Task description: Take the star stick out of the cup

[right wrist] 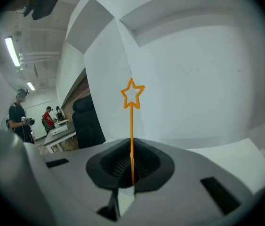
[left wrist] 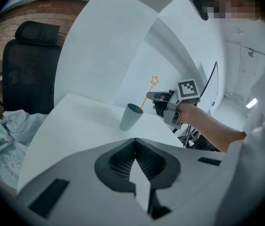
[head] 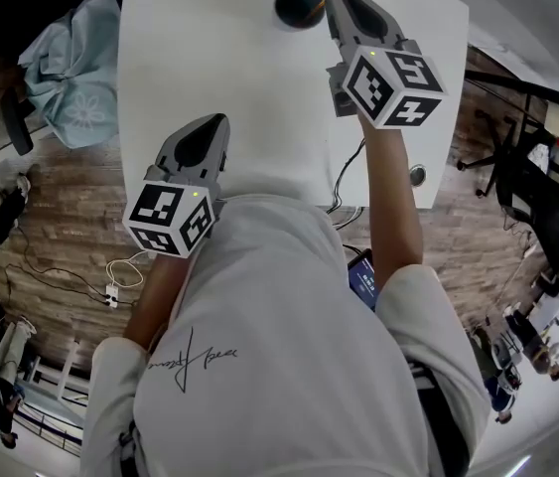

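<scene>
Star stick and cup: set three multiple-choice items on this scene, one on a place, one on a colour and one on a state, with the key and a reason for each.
1. Where does the cup stand?
A) on the white table
B) on the black chair
C) on the floor

2. What colour is the star stick?
A) green
B) orange
C) blue

3. How is the right gripper?
A) open and empty
B) shut on the cup's rim
C) shut on the star stick

Key:
1 A: the left gripper view shows it upright on the tabletop.
2 B: star and stem are orange in every view.
3 C: the right gripper view shows the stem pinched between its fingers.
</scene>
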Motion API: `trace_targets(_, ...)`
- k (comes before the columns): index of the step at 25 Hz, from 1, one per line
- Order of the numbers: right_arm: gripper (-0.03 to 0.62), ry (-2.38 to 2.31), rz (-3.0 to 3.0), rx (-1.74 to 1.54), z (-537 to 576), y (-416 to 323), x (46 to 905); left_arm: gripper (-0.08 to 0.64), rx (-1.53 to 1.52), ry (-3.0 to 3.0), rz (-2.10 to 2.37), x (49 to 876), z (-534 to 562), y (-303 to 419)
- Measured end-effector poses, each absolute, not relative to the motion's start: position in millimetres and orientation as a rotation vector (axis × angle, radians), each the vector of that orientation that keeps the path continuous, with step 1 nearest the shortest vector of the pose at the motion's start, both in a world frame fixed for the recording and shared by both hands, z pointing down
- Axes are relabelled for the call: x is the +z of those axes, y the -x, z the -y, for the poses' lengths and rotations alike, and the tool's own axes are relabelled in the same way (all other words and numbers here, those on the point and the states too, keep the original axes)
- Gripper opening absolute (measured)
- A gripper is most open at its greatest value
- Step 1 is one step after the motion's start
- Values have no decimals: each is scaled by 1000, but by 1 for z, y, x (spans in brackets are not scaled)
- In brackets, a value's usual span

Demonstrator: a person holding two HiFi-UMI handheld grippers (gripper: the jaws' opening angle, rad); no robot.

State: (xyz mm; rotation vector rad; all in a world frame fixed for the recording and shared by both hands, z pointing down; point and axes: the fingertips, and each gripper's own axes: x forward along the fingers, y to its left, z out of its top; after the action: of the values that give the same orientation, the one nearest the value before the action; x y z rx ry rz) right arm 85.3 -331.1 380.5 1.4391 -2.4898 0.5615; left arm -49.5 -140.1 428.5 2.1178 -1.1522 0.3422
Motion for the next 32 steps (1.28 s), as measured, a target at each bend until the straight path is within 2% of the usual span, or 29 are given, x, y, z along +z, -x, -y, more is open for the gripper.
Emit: trace_targets(32,25,-1484,2600,379,302,-84,303,8,284,-2225,1164,402,128,43)
